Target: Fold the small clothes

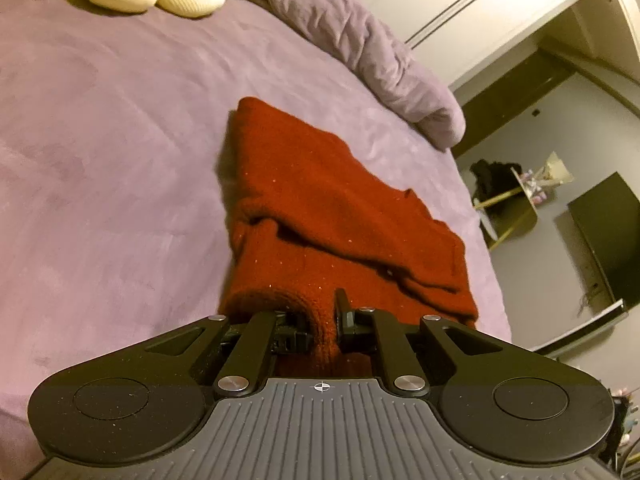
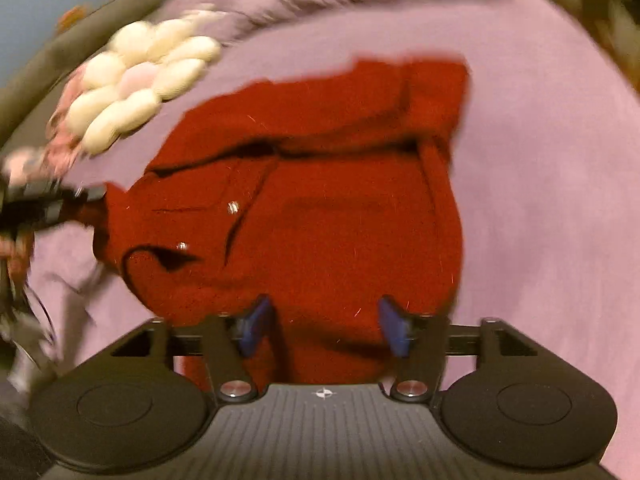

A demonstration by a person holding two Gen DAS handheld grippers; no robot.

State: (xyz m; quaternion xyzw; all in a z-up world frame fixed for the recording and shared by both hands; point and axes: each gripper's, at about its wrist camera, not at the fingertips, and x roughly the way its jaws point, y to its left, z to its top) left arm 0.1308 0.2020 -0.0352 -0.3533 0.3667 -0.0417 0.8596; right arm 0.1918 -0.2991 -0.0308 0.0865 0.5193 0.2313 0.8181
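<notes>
Left gripper [image 1: 322, 326] pinching red knit cardigan [image 1: 320, 200] hem to carry fold across purple bedspread [image 1: 100, 160]; right gripper [image 2: 324, 320] spread above cardigan, ungripped.

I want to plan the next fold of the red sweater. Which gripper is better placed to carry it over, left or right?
Left. The left gripper is already shut on the red sweater's edge. The right gripper hangs open above the cloth, holding nothing.

Sweater [image 2: 320, 208] on bed [image 2: 540, 160]; cushion [image 2: 140, 80] behind-left (left gripper [image 1: 322, 322] at hem).
</notes>
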